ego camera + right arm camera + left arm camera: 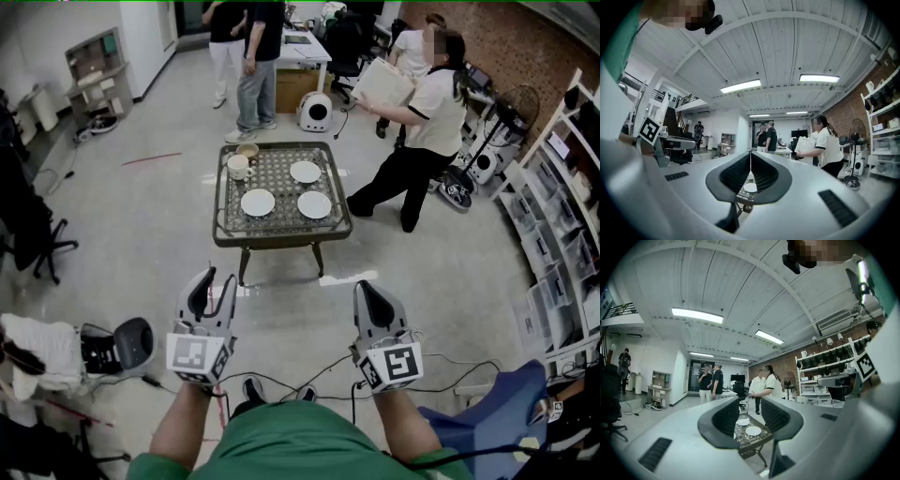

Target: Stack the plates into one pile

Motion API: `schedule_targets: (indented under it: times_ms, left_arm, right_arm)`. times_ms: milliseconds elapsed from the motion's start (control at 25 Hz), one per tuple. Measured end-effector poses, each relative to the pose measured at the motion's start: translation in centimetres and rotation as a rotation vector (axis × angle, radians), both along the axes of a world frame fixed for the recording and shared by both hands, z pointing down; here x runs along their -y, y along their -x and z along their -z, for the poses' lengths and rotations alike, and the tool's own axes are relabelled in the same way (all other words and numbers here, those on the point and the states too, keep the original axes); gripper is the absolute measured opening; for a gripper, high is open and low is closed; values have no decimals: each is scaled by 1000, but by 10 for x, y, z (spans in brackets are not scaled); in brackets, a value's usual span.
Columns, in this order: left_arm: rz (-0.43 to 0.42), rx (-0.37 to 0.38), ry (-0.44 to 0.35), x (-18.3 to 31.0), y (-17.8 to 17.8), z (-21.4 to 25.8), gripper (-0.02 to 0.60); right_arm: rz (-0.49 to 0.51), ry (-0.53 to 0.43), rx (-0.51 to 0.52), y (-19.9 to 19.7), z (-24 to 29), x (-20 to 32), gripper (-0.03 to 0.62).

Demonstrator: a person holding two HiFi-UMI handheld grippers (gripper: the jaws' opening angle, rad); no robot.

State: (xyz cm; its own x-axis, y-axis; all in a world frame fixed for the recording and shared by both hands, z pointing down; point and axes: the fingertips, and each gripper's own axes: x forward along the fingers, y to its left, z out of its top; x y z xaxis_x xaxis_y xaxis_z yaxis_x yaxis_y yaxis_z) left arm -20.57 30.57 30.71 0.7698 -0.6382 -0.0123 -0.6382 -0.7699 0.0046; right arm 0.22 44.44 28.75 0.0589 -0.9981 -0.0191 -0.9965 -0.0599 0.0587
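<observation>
Desk point(281, 238) carrying three separate plates point(305, 172) point(258, 202) point(314, 204) and two cups point(239, 167) point(247, 150) at its far-left corner. Short of the desk: left gripper point(214, 286) spread, empty; right gripper point(367, 295) closed, empty.

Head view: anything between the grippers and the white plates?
Nothing visible: only bare floor between left gripper, right gripper and the low mesh-topped table. White mug stands at the far-left corner, clear of the three round white plates.
</observation>
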Motion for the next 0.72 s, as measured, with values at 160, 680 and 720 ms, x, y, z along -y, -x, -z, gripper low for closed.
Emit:
schedule_targets:
  times_ms: [160, 680, 720]
  left_arm:
    - [-7, -9, -11, 12, 10, 4, 156]
    - [-44, -38, -1, 61, 62, -4, 156]
    - [-43, -38, 3, 66, 67, -6, 156]
  right_arm:
    - [-16, 1, -4, 10, 0, 8, 28]
    - [-121, -30, 25, 42, 7, 42, 28]
    - [-130, -30, 28, 44, 8, 44, 28]
